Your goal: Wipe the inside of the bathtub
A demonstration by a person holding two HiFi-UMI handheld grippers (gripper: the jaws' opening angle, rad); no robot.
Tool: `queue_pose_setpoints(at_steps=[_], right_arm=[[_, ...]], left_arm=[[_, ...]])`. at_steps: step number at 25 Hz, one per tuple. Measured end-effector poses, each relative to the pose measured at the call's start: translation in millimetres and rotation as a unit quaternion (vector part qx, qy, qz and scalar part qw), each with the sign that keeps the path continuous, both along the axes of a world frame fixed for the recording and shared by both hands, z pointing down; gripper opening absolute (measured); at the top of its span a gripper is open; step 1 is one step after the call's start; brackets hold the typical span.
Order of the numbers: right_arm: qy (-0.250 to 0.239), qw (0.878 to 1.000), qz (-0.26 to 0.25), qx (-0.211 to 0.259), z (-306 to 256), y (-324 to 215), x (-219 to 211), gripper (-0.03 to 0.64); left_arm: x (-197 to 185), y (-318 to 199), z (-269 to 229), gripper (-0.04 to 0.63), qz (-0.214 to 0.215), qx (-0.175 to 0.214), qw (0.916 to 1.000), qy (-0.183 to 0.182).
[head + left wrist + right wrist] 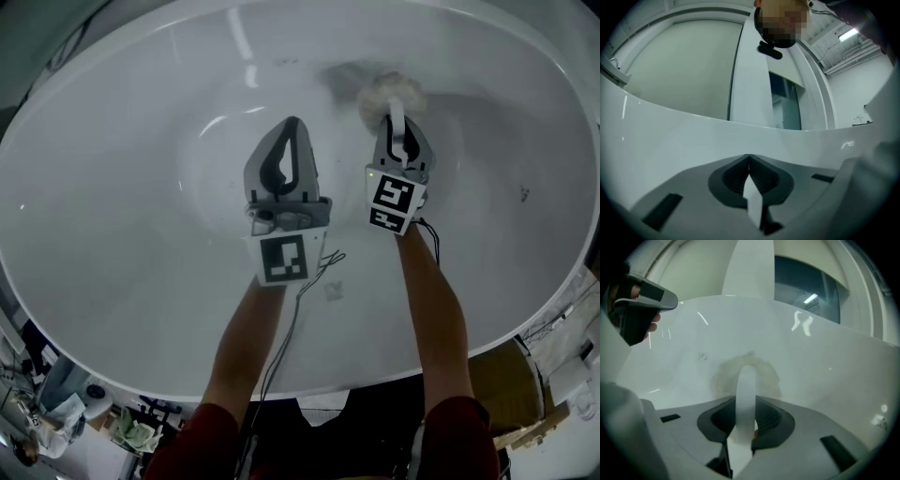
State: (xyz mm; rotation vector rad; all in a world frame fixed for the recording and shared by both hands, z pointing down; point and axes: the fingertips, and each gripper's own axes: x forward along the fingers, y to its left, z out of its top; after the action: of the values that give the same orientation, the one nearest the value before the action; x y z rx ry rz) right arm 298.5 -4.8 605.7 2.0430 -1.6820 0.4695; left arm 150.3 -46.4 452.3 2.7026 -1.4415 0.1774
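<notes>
1. Right tool (395, 120) is clamped on the thin white handle (746, 385) of a fluffy pad (377, 94). The pad is pressed against the far wall of the tub (141, 197).
2. Left tool (292, 131) has its jaws together with nothing between them. It hovers just beside the right one above the tub floor, and I can't see it touching anything.
3. The white, glossy tub fills the head view, with small dark specks (523, 194) on the right slope.
4. First risk: the handle looks like a smooth, narrow strip. Push hard sideways on that curved wall and it may twist or slide out, dropping the pad.
5. Second risk: with too light a press on the curve, only the pad's edge would touch, leaving patches unwiped.
6. Third risk: a wide sweep leftward could knock the two tools together, since they sit so close.
</notes>
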Motion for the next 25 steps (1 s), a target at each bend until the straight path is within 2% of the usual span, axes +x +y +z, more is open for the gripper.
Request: queue_pose_setpoints(at_steps=[7, 15, 19, 25], right_arm=[[-0.018, 0.997, -0.052, 0.060, -93, -41, -143, 0.094], [-0.049, 0.989, -0.107, 0.087, -142, -94, -304, 0.094], [-0.060, 0.984, -0.139, 0.096, -154, -108, -352, 0.094], [-0.058, 0.978, -0.177, 0.096, -146, -141, -447, 0.094]], left_arm=[[-143, -22, -61, 0.015, -0.068, 0.017, 0.9976, 0.003], [-291, -57, -92, 0.015, -0.137, 0.021, 0.9904, -0.005], [-326, -61, -103, 0.015, -0.161, 0.030, 0.9864, -0.011], [-415, -72, -99, 0.015, -0.193, 0.027, 0.9808, -0.011]])
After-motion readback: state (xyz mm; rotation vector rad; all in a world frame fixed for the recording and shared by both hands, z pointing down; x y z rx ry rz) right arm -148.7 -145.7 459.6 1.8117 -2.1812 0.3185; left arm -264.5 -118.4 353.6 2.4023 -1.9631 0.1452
